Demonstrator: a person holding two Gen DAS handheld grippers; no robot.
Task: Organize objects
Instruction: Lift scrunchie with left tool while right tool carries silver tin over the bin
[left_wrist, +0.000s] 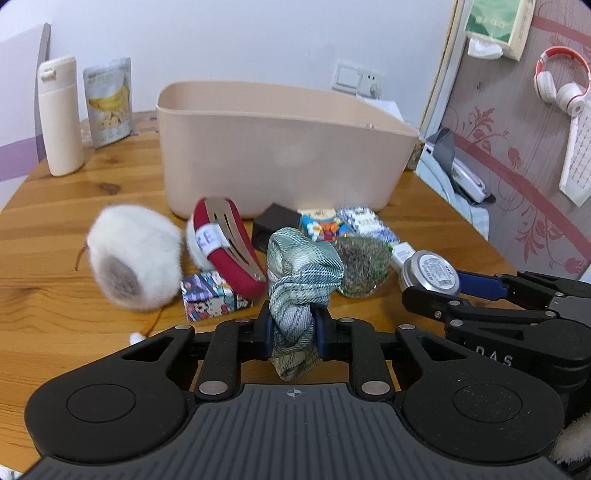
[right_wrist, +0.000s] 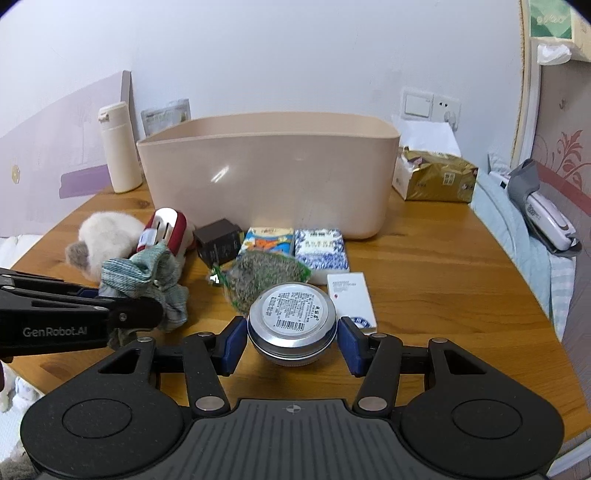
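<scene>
My left gripper (left_wrist: 293, 326) is shut on a green plaid scrunchie (left_wrist: 301, 273) and holds it above the table; it also shows in the right wrist view (right_wrist: 144, 280). My right gripper (right_wrist: 291, 341) is shut on a round silver tin (right_wrist: 291, 317), also seen in the left wrist view (left_wrist: 430, 275). A beige storage bin (left_wrist: 280, 147) (right_wrist: 266, 170) stands behind the objects. White furry earmuffs with a red band (left_wrist: 136, 254) lie at the left. Small printed packs (left_wrist: 212, 295), a black box (left_wrist: 273, 221), tissue packs (right_wrist: 321, 247) and a green mesh pouch (right_wrist: 266, 275) lie before the bin.
A cream flask (left_wrist: 61, 114) and a banana snack bag (left_wrist: 109, 101) stand at the back left of the wooden table (right_wrist: 443, 280). A gold tissue box (right_wrist: 436, 177) sits right of the bin. A white card box (right_wrist: 351, 295) lies near the tin. A bed borders the right edge.
</scene>
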